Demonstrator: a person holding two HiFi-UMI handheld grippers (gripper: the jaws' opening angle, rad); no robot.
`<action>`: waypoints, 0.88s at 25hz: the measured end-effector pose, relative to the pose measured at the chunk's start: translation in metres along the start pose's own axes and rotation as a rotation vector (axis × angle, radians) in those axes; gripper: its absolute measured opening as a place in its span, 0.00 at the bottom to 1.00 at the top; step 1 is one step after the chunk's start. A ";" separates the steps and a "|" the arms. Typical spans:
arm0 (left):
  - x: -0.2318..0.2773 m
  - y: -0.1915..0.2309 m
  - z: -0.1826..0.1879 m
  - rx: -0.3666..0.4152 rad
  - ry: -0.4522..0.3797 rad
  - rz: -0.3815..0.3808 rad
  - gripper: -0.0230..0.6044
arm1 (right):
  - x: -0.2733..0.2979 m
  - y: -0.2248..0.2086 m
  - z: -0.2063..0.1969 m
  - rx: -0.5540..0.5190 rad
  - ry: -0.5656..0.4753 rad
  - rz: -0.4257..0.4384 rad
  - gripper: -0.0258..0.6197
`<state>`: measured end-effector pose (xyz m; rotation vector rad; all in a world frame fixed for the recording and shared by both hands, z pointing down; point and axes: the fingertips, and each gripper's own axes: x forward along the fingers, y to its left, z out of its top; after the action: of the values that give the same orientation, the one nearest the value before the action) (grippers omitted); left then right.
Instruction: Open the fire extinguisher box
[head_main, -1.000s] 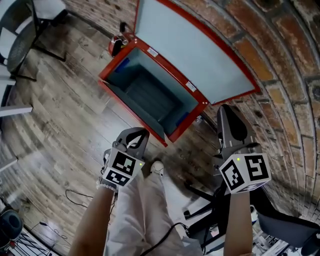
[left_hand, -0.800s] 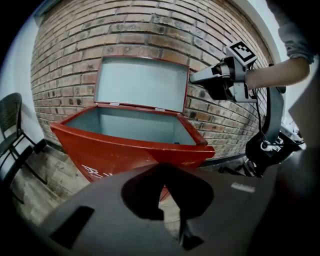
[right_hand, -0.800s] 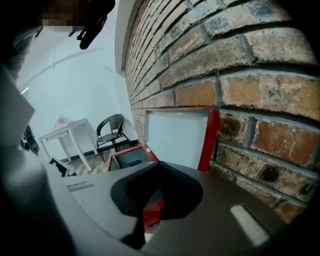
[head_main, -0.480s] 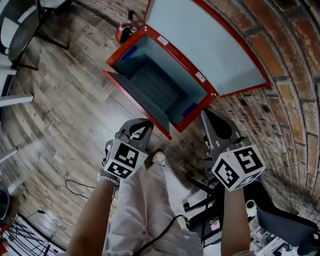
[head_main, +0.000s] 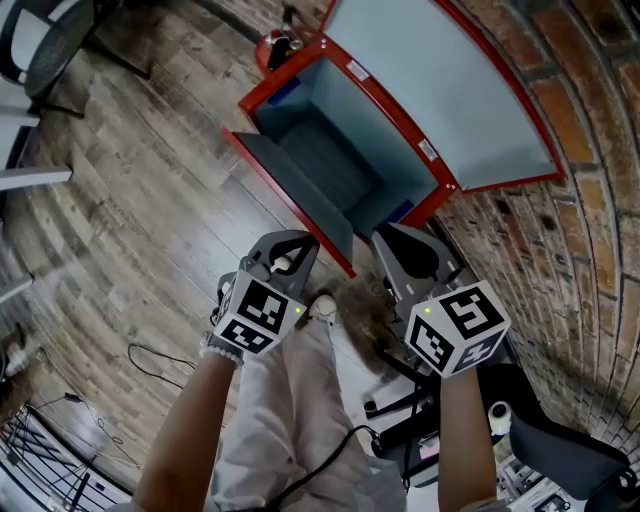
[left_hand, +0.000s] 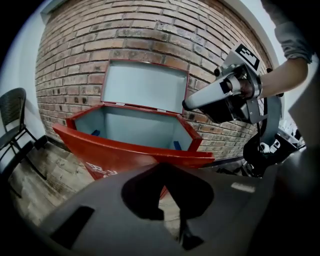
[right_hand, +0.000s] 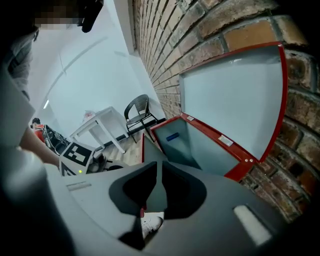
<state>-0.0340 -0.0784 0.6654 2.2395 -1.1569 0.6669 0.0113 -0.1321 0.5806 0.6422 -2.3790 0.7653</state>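
Observation:
The red fire extinguisher box stands on the wooden floor against the brick wall. Its lid is swung up and leans on the wall, and the pale blue inside looks empty. My left gripper hovers just in front of the box's front wall, jaws together and holding nothing. My right gripper hangs by the box's near right corner. Its jaws are opening, a narrow gap shows, and nothing is between them. The left gripper view shows the box, the lid and the right gripper.
A red fire extinguisher stands on the floor behind the box's far end. Black chairs are at the far left. A wheeled chair base and cables lie near the person's shoe. A white table stands further off.
The right gripper has come away from the raised lid's corner, moving left toward the box's near corner. The left gripper has edged closer to the box front. The lid stays up.

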 end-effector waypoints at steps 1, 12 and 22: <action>-0.001 0.000 -0.002 -0.003 -0.001 0.001 0.03 | 0.003 0.004 -0.003 0.001 0.011 0.012 0.11; -0.019 0.000 -0.033 -0.031 0.022 0.011 0.03 | 0.030 0.048 -0.054 -0.042 0.183 0.157 0.22; -0.029 0.001 -0.062 -0.053 0.041 0.026 0.03 | 0.055 0.081 -0.108 -0.114 0.345 0.272 0.23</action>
<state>-0.0609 -0.0217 0.6923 2.1604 -1.1721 0.6822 -0.0376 -0.0194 0.6588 0.1245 -2.1902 0.7747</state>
